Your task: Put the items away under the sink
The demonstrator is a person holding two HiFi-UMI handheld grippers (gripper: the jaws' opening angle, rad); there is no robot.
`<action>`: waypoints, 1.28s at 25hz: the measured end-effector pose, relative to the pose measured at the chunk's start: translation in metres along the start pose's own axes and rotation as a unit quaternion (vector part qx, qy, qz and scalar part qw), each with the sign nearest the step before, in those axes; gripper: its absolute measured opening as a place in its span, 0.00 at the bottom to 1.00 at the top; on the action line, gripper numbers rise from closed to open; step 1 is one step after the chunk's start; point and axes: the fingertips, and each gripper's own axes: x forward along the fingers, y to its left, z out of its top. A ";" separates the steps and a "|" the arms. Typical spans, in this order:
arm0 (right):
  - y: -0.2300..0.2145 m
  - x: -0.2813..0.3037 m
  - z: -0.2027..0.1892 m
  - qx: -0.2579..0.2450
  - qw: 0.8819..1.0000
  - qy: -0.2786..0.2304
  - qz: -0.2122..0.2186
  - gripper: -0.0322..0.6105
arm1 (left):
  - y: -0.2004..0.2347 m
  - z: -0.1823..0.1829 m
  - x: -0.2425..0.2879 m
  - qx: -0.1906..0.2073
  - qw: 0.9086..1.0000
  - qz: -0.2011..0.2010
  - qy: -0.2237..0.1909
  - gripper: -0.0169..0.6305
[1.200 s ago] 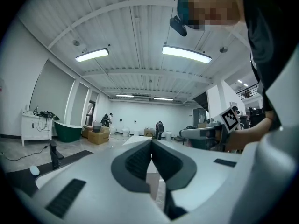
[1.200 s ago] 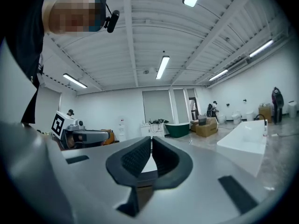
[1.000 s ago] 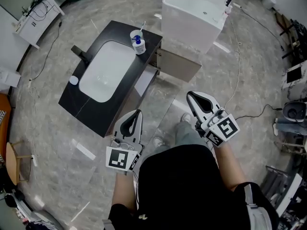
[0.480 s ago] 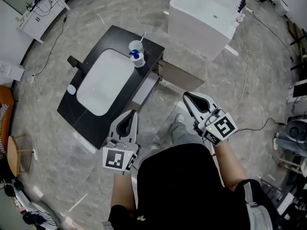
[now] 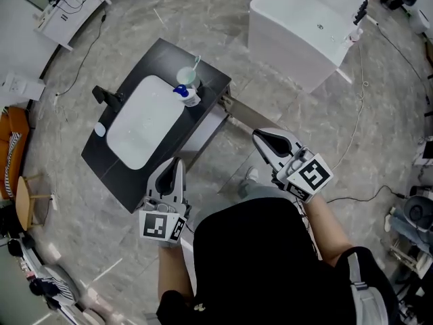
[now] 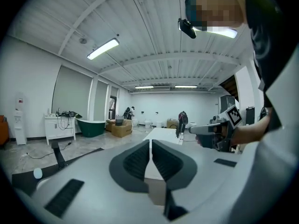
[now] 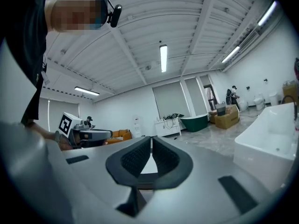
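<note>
My left gripper (image 5: 177, 162) and right gripper (image 5: 258, 136) are both squeezed narrow and empty, free for a first grasp. The cup (image 5: 187, 77) and blue-capped bottle (image 5: 189, 95) stand touching on the black bench (image 5: 157, 54), well ahead of the left gripper, beside the sink (image 5: 142, 122).

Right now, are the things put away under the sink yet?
Not yet. Done: a door under the black counter looks swung open. In hand: nothing; the left gripper and right gripper are both shut and empty. Left: the cup with a toothbrush and the blue-capped bottle still stand on the counter beside the basin.
</note>
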 end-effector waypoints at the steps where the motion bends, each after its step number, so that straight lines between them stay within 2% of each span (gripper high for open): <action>1: -0.004 0.000 0.001 0.003 1.000 -0.001 0.006 0.10 | 0.000 -0.002 0.003 0.001 1.000 0.004 0.005 0.06; 7: -0.009 0.010 0.015 0.017 0.999 -0.023 0.037 0.10 | 0.007 -0.016 0.019 -0.015 0.999 0.021 0.022 0.06; 10: -0.010 0.013 0.013 0.022 0.999 -0.021 0.033 0.10 | 0.014 -0.018 0.029 -0.014 1.000 0.013 0.020 0.07; 13: -0.013 0.016 0.007 0.022 0.999 -0.013 0.020 0.10 | 0.027 -0.028 0.039 -0.011 0.999 0.003 0.037 0.08; 18: -0.020 0.021 -0.005 0.028 0.999 0.003 -0.023 0.10 | 0.056 -0.050 0.066 -0.020 0.998 -0.030 0.044 0.18; 24: -0.025 0.019 -0.025 0.016 0.993 0.046 -0.104 0.10 | 0.098 -0.093 0.099 -0.069 0.993 -0.070 0.063 0.27; 32: -0.004 0.023 -0.036 0.019 0.980 0.057 -0.191 0.10 | 0.133 -0.155 0.144 -0.054 0.985 -0.118 0.117 0.36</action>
